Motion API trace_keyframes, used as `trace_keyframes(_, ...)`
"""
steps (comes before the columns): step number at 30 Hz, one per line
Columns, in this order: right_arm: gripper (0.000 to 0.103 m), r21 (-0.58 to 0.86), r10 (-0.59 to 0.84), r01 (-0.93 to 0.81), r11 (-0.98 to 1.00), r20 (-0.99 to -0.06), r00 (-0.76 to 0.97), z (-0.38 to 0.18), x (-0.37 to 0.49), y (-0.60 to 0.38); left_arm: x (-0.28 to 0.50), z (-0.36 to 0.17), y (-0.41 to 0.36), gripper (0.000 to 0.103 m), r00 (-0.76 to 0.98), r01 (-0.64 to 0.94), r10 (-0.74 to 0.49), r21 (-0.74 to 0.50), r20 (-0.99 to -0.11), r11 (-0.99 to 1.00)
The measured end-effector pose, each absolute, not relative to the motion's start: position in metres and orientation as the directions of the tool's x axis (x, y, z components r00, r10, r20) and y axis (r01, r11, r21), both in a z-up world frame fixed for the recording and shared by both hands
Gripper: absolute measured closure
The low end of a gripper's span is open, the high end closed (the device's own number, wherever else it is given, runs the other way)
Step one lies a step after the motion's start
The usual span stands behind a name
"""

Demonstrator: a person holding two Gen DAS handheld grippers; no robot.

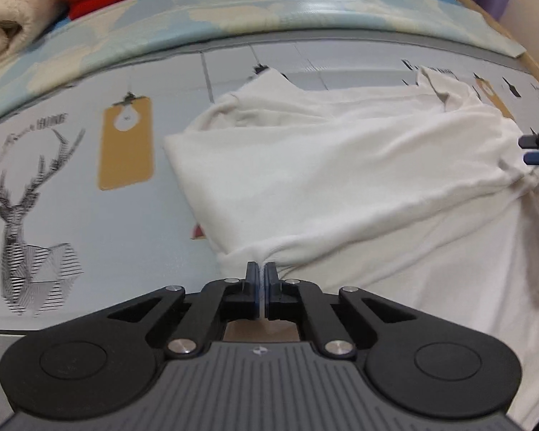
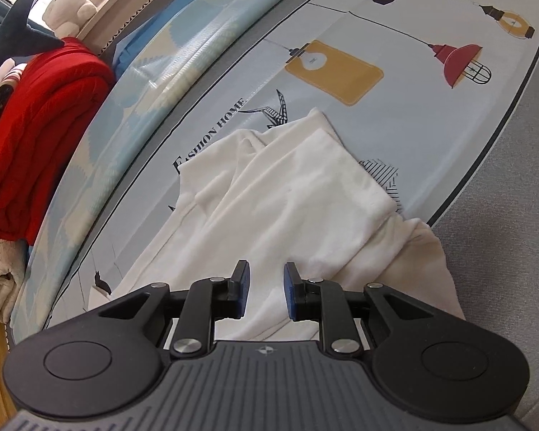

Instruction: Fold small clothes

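Note:
A small white garment (image 1: 341, 172) lies partly folded on a printed table mat (image 1: 90, 222). My left gripper (image 1: 261, 269) is shut on the garment's near edge, and the cloth bunches into a pinch at the fingertips. In the right wrist view the same white garment (image 2: 287, 197) lies rumpled ahead. My right gripper (image 2: 266, 276) is open just above the cloth, holding nothing. The right gripper's blue-padded fingers (image 1: 537, 149) show at the right edge of the left wrist view, beside the garment's far side.
A red folded cloth (image 2: 43, 133) and cream fabric (image 1: 7, 14) are stacked past the mat's far edge on a blue patterned cover (image 1: 233, 3). A plush toy (image 2: 68, 7) and a dark shark toy (image 2: 18, 28) sit behind them. Grey surface (image 2: 513, 215) lies to the right.

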State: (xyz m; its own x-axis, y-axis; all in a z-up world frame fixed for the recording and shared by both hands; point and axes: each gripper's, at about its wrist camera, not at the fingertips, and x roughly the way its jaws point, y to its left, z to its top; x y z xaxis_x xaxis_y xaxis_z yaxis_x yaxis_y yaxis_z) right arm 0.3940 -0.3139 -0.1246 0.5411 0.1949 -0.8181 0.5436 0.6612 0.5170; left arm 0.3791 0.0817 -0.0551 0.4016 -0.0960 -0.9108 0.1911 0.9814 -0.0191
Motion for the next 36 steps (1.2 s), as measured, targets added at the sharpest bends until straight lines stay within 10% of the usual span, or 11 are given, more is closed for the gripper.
trace_keyframes(12, 0.081, 0.532, 0.241, 0.499, 0.684, -0.811, 0.534, -0.124, 0.4, -0.296, 0.366, -0.055, 0.108, 0.103, 0.287, 0.303, -0.011, 0.08, -0.958, 0.95)
trace_keyframes(25, 0.081, 0.53, 0.247, 0.488, 0.693, -0.811, 0.53, -0.122, 0.399, -0.293, 0.42, -0.062, 0.181, 0.085, 0.498, -0.256, -0.276, -0.444, -0.822, 0.859)
trace_keyframes(30, 0.081, 0.539, 0.249, 0.47, 0.699, -0.799, 0.547, -0.115, 0.4, -0.295, 0.44, -0.091, 0.194, 0.057, 0.51, -0.38, -0.244, -0.471, -0.825, 0.796)
trace_keyframes(33, 0.081, 0.537, 0.248, 0.462, 0.706, -0.799, 0.548, -0.113, 0.401, -0.296, 0.446, -0.096, 0.192, 0.06, 0.522, -0.348, -0.25, -0.471, -0.816, 0.81)
trace_keyframes(35, 0.081, 0.533, 0.245, 0.466, 0.706, -0.801, 0.546, -0.114, 0.402, -0.297, 0.45, -0.092, 0.185, 0.098, 0.521, -0.275, -0.221, -0.407, -0.824, 0.871)
trace_keyframes(36, 0.081, 0.531, 0.242, 0.47, 0.705, -0.803, 0.544, -0.115, 0.402, -0.298, 0.45, -0.086, 0.185, 0.1, 0.543, -0.26, -0.177, -0.365, -0.821, 0.894)
